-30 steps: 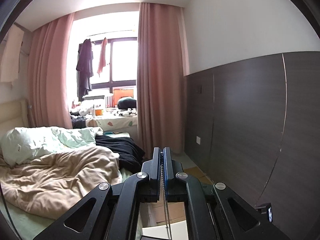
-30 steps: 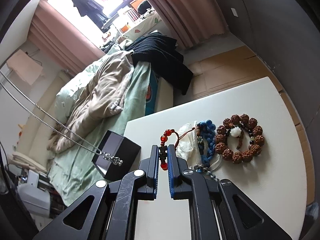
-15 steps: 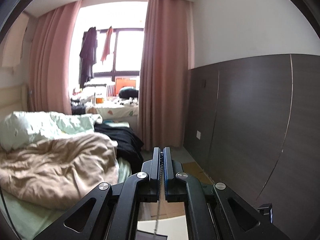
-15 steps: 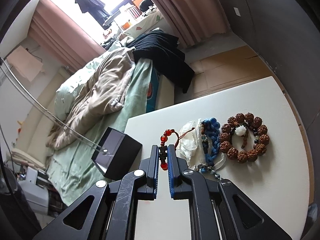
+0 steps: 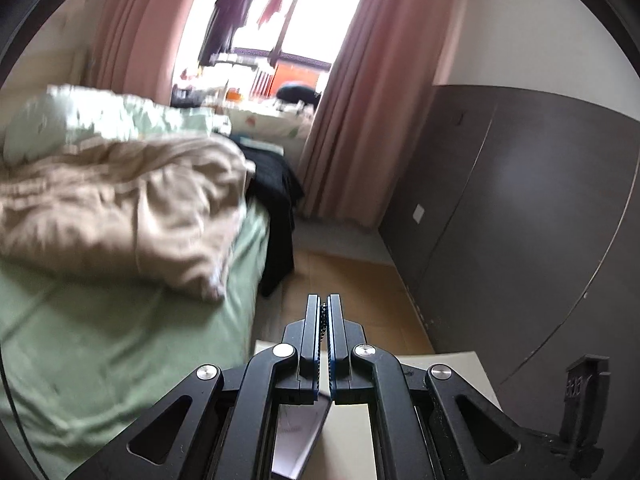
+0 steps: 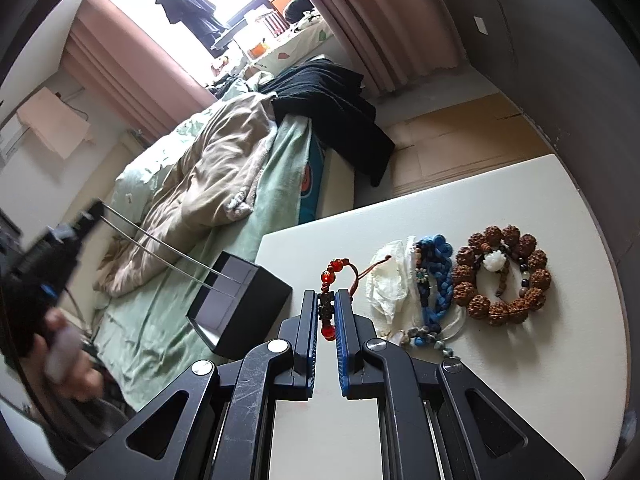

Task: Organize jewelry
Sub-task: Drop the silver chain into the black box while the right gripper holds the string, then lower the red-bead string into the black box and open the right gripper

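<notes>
Your left tool [image 5: 324, 312] is clenched on the thin silver chain [image 6: 168, 246] draping into the open black box [image 6: 236, 304]; your right tool [image 6: 326, 308] grips the red-beaded bracelet [image 6: 334, 270] above the white counter [image 6: 500, 380]. Release too high and the chain may spill over the rim.

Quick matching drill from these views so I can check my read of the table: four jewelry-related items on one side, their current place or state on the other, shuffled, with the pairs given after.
Items:
1. silver chain
2. red bead bracelet
3. brown bead bracelet
4. black box

States:
A. lying flat on the white table, farthest right
B. open, at the table's left corner
C. pinched by the left hand-held gripper, running down into the box
D. between the pads of the right hand-held gripper

Pairs: 1-C, 2-D, 3-A, 4-B
</notes>
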`<action>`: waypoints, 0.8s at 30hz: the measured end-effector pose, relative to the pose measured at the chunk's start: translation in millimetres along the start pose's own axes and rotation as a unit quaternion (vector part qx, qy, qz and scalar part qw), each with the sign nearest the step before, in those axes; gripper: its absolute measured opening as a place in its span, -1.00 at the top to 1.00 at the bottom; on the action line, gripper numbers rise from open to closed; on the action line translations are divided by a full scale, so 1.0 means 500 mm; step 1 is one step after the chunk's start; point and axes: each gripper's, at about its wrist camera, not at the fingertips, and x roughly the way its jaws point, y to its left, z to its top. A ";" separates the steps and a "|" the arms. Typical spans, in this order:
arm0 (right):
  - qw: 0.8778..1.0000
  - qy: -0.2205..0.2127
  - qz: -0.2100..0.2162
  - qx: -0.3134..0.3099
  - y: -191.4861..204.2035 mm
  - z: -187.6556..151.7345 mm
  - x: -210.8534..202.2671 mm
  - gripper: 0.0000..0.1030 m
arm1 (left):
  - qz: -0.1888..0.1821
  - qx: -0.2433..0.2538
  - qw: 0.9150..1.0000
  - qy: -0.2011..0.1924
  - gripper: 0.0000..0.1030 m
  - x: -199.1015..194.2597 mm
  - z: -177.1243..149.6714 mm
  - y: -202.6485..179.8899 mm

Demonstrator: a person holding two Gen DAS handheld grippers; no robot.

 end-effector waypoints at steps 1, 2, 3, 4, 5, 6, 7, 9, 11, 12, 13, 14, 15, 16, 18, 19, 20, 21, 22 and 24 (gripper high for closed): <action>1.000 -0.001 0.001 -0.001 0.003 0.000 0.002 0.81 | -0.012 -0.011 1.000 0.005 0.96 0.008 -0.012 0.012; 1.000 -0.002 0.004 -0.001 0.007 -0.002 0.005 0.81 | -0.017 -0.019 1.000 0.006 0.95 0.015 -0.023 0.022; 1.000 -0.002 0.006 -0.002 0.011 -0.003 0.007 0.81 | -0.010 -0.022 1.000 0.011 0.95 0.022 -0.031 0.030; 1.000 -0.003 0.007 -0.002 0.015 -0.004 0.009 0.81 | -0.004 -0.023 1.000 0.019 0.94 0.028 -0.036 0.033; 1.000 -0.005 0.005 -0.006 0.023 -0.006 0.013 0.81 | -0.001 -0.027 0.999 0.032 0.93 0.037 -0.041 0.040; 1.000 -0.006 0.005 -0.009 0.029 -0.007 0.015 0.81 | -0.002 -0.034 0.998 0.046 0.88 0.047 -0.045 0.047; 1.000 -0.007 0.005 -0.012 0.034 -0.007 0.016 0.81 | -0.013 -0.044 0.997 0.061 0.75 0.055 -0.049 0.056; 1.000 -0.009 0.009 -0.020 0.052 -0.008 0.021 0.81 | -0.022 -0.050 0.996 0.069 0.22 0.061 -0.054 0.066; 0.999 -0.014 0.013 -0.029 0.076 -0.005 0.026 0.81 | -0.008 -0.051 0.997 0.060 -0.44 0.053 -0.054 0.077; 0.999 -0.016 0.015 -0.033 0.085 -0.002 0.030 0.81 | -0.003 -0.051 0.997 0.052 -0.67 0.045 -0.051 0.082; 0.999 -0.019 0.020 -0.037 0.097 0.001 0.032 0.81 | -0.003 -0.051 0.998 0.042 -0.74 0.034 -0.047 0.087; 0.999 -0.022 0.027 -0.039 0.109 0.004 0.034 0.81 | -0.004 -0.050 0.998 0.040 -0.76 0.034 -0.044 0.092; 0.998 -0.025 0.032 -0.042 0.120 0.006 0.035 0.81 | -0.002 -0.046 0.998 0.041 -0.77 0.030 -0.040 0.096; 0.998 -0.026 0.035 -0.045 0.129 0.009 0.037 0.81 | -0.001 -0.044 0.998 0.042 -0.77 0.029 -0.037 0.102; 0.997 -0.026 0.044 -0.050 0.152 0.013 0.045 0.81 | 0.003 -0.048 0.998 0.045 -0.77 0.029 -0.035 0.115; 0.997 -0.023 0.050 -0.053 0.163 0.016 0.051 0.81 | 0.002 -0.051 0.997 0.049 -0.77 0.028 -0.034 0.123; 0.996 -0.019 0.059 -0.058 0.177 0.020 0.058 0.81 | 0.001 -0.054 0.997 0.051 -0.77 0.028 -0.033 0.128; 0.996 -0.017 0.062 -0.062 0.187 0.021 0.063 0.81 | -0.001 -0.056 0.997 0.051 -0.77 0.026 -0.032 0.133; 0.996 -0.015 0.066 -0.066 0.197 0.021 0.069 0.81 | 0.001 -0.058 0.997 0.048 -0.77 0.023 -0.030 0.139; 0.994 -0.006 0.085 -0.068 0.218 0.020 0.087 0.80 | 0.016 -0.065 0.997 0.036 -0.77 0.017 -0.026 0.152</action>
